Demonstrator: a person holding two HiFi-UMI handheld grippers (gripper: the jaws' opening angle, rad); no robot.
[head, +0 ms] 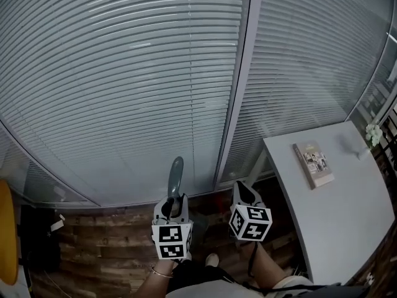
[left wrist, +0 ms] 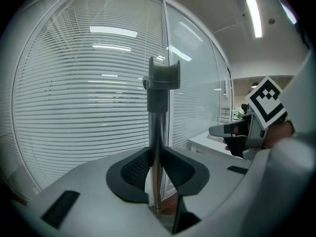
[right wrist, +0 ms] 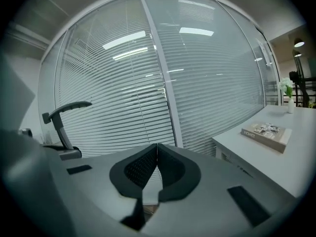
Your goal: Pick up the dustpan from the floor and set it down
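Left hand-held gripper [left wrist: 157,171] first: its jaws are partly closed, pads pressed on either side of the thin metal shaft of the one dustpan [left wrist: 157,117], which I hold upright in front of the window blinds [left wrist: 89,107]. The shaft's grey plastic cap stands above the jaws. The pan end runs down behind the gripper's body, so I cannot see it in any view. My right hand-held gripper [right wrist: 156,162], just beside the left, has its pads together with nothing between them. That makes two hand-held grippers and one held thing. To my right stands one white bench [head: 338,228] with a single book [head: 314,164] lying flat on it and a small flowering plant [head: 373,133] at its far corner, too small to make out. Below is wooden floor [head: 105,247]. A yellow round shape [head: 6,231] is cut off at the left edge.
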